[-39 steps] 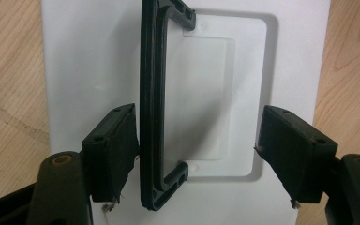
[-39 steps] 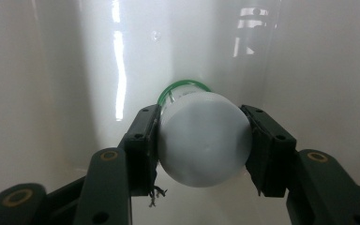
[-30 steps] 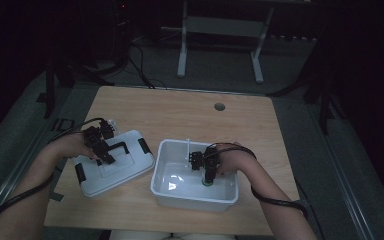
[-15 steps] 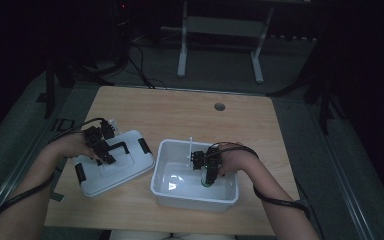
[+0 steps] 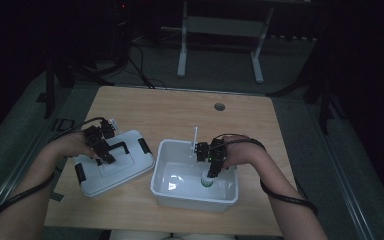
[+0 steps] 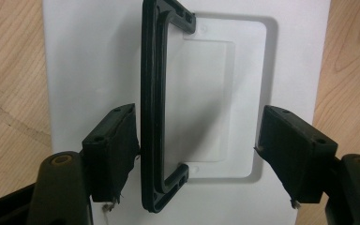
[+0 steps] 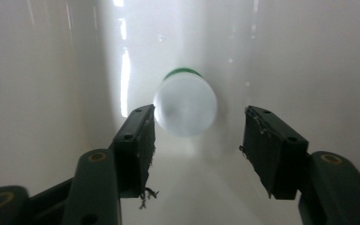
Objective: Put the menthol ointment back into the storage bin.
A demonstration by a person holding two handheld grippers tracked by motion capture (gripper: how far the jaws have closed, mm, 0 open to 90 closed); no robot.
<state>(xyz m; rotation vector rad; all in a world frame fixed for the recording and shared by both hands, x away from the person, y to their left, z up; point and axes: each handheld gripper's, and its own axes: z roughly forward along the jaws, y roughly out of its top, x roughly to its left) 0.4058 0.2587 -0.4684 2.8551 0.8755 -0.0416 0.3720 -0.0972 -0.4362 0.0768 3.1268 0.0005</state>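
The small white bottle (image 7: 185, 105) with its green cap stands inside the glossy white bin (image 5: 180, 192), already set down; the right tongs (image 5: 211, 172) have just been opening, pads clear of it. Fitting the lid looks left to do. The flat matte lid (image 5: 95, 180) lies beside the bin on the wooden table (image 5: 180, 110); the left tongs (image 6: 197, 154) stand open around its black handle (image 6: 152, 93)

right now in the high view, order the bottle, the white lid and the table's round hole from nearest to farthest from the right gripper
1. The bottle, standing in the white bin just below the right gripper.
2. The white lid, across the bin on the person's left side, under the left gripper.
3. The round hole, far up the table near its back edge.
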